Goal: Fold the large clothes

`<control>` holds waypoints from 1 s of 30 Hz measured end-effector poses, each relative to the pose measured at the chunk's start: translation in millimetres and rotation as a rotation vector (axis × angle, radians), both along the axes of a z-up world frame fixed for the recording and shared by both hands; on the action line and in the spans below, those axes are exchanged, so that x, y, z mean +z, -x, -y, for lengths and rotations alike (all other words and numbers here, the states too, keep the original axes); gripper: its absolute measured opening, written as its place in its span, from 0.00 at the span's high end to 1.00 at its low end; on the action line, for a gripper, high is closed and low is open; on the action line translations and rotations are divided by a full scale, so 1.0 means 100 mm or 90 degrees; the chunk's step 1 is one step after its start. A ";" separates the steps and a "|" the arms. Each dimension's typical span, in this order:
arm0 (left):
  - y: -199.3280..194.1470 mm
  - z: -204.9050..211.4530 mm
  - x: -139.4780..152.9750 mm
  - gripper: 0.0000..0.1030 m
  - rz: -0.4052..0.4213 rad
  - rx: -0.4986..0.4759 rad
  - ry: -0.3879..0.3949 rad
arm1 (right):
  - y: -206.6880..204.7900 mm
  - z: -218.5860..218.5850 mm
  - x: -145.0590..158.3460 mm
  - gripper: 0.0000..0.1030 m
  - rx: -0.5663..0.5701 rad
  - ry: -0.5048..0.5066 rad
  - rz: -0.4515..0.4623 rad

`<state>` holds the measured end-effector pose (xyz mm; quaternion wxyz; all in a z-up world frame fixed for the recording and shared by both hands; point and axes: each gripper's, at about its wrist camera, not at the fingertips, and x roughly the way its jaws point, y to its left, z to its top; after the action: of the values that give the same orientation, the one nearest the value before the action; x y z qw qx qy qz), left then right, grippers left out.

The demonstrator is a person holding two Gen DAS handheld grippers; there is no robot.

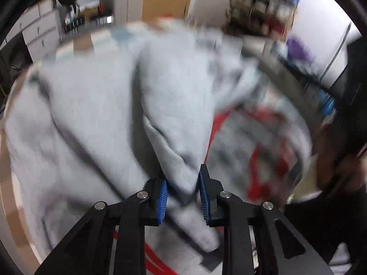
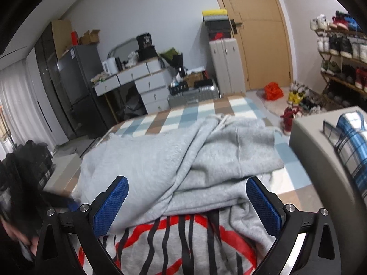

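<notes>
- Left gripper [image 1: 182, 191] clamps a fold of the grey sweatshirt [image 1: 91, 114]; that view is motion-blurred.
- Right gripper [image 2: 187, 202] hovers, jaws wide apart, over the sweatshirt's partly covered red-and-black print [image 2: 174, 247].

Pale grey walls around me, cool dim light. Tan wooden door [image 2: 257, 32] straight ahead, upright grey suitcase [image 2: 226, 66] just beside it with boxes stacked on top. Grey drawer desk [image 2: 137, 78] along my far wall, cluttered; dark fridge [image 2: 75, 87] to its left, white curtain [image 2: 16, 105] further left. Shoe rack [image 2: 339, 52] on the right, loose shoes on the floor below. Checked blue-tan-white bed cover [image 2: 183, 114] in front.
</notes>
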<state>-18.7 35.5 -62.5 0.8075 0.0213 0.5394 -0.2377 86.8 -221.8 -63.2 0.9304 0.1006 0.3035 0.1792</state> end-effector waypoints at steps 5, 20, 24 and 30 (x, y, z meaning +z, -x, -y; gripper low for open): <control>0.15 0.03 0.19 0.61 0.014 -0.066 -0.035 | -0.05 -0.06 -0.08 0.00 0.015 -0.001 -0.041; 0.43 -0.21 0.17 0.57 0.064 -0.016 -0.001 | -1.13 -1.56 -0.26 0.21 0.207 0.368 -0.222; 0.34 -0.47 0.25 0.57 0.073 0.048 0.030 | -0.88 -1.31 -0.42 0.22 0.216 0.406 -0.229; 0.16 -0.78 0.23 0.57 0.025 0.156 0.117 | -0.68 -0.90 -0.57 0.22 0.229 0.346 -0.291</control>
<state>-34.6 113.5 -39.5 0.8393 -0.1141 0.4982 -0.1850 155.1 -131.8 -120.6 0.7855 -0.1666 0.5519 0.2252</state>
